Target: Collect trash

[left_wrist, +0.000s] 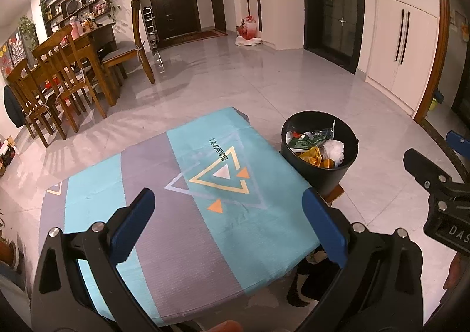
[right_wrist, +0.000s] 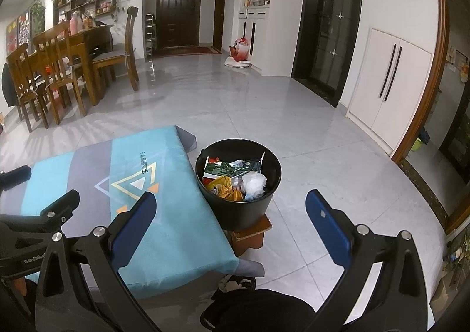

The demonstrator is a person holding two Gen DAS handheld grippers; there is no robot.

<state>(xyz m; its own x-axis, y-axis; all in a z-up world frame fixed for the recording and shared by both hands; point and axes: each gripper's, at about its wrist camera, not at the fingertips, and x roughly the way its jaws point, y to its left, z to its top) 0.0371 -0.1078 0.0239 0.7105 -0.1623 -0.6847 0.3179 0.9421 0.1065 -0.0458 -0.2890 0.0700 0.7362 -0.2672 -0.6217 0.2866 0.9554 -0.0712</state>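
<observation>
A black round bin (left_wrist: 320, 169) (right_wrist: 239, 208) stands on a small wooden stool beside the table's right edge. It holds trash: a green wrapper (right_wrist: 223, 168), yellow-orange wrappers (right_wrist: 224, 189) and a crumpled white tissue (right_wrist: 254, 182). My left gripper (left_wrist: 229, 223) is open and empty above the cloth-covered table (left_wrist: 182, 232). My right gripper (right_wrist: 230, 227) is open and empty, hovering near the bin, over the table's corner and the floor. The right gripper also shows at the right edge of the left wrist view (left_wrist: 434, 182).
The table wears a teal and grey cloth (right_wrist: 164, 232) with a triangle print. A wooden stool (right_wrist: 251, 236) carries the bin. A dining table with wooden chairs (left_wrist: 67, 73) stands far left. White cabinets (right_wrist: 387, 97) line the right wall. Dark shoes (right_wrist: 235, 285) lie under the table's corner.
</observation>
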